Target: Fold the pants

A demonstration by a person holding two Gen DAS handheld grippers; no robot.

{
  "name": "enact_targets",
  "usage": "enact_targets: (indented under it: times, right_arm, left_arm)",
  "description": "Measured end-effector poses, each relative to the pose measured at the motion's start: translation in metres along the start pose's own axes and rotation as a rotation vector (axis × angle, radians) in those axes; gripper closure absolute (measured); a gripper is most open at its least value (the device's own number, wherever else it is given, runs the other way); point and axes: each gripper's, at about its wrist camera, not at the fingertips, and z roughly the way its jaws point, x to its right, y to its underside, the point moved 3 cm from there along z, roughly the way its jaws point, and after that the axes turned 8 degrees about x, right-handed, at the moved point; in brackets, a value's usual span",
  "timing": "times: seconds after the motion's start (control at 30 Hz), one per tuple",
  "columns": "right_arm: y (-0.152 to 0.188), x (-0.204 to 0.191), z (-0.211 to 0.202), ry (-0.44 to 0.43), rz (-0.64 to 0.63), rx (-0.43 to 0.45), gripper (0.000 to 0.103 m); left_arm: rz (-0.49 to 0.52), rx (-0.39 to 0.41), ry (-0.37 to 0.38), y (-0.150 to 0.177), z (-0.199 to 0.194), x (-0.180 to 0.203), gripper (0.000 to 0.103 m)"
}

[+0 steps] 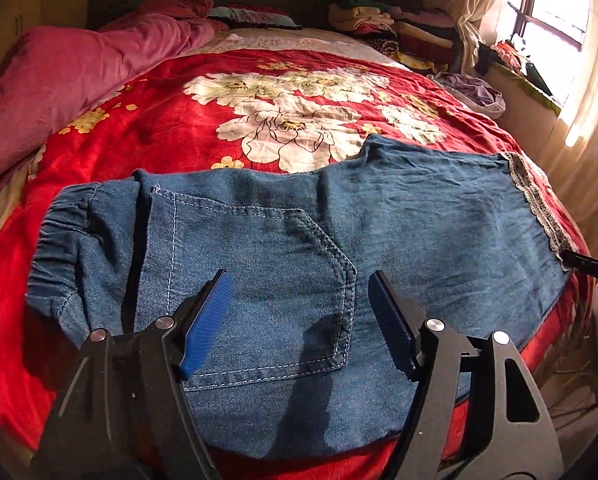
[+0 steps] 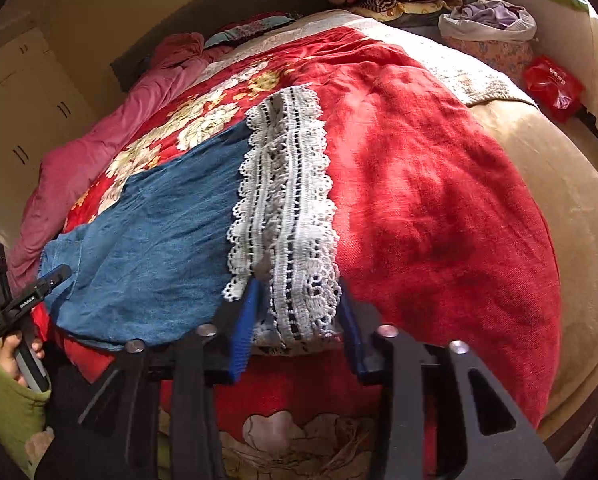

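Note:
Blue denim pants [image 1: 339, 240] lie flat across the near edge of the bed, elastic waistband at the left, white lace hem [image 1: 535, 196] at the right. My left gripper [image 1: 299, 312] is open and hovers over the back pocket [image 1: 267, 280], holding nothing. In the right wrist view the pants [image 2: 151, 232] stretch left and the lace hem [image 2: 287, 216] lies straight ahead. My right gripper [image 2: 299, 308] is open, its jaws standing either side of the hem's near end. The left gripper [image 2: 31, 292] shows at the far left of that view.
A red floral blanket [image 1: 299, 112] covers the bed. A pink duvet [image 1: 71, 80] is bunched along the left. Stacked clothes [image 1: 395, 24] sit at the headboard's right. A window [image 1: 555, 12] and curtain are on the right. A red bag [image 2: 555, 84] lies beside the bed.

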Motion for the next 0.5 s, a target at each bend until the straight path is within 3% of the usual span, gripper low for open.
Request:
enact_targets:
  times: [0.03,0.13,0.3,0.5]
  right_arm:
    - [0.0,-0.005,-0.003,0.023,-0.04,0.005,0.083]
    - [0.001,-0.021,-0.016,0.086,-0.161,0.026,0.087]
    - [0.017,-0.008,-0.006,0.107,-0.16,-0.023,0.085]
    - [0.012,0.005,-0.008,0.083,-0.069,-0.023,0.074]
  left_arm:
    - [0.007,-0.005,-0.012,0.002,0.001,0.001,0.039]
    - [0.022,-0.012,-0.043,0.005,0.0,-0.001,0.039]
    - [-0.027,-0.02,-0.049,0.011,0.003,-0.018,0.039]
    - [-0.045,-0.009,-0.028,0.012,0.002,-0.02,0.038]
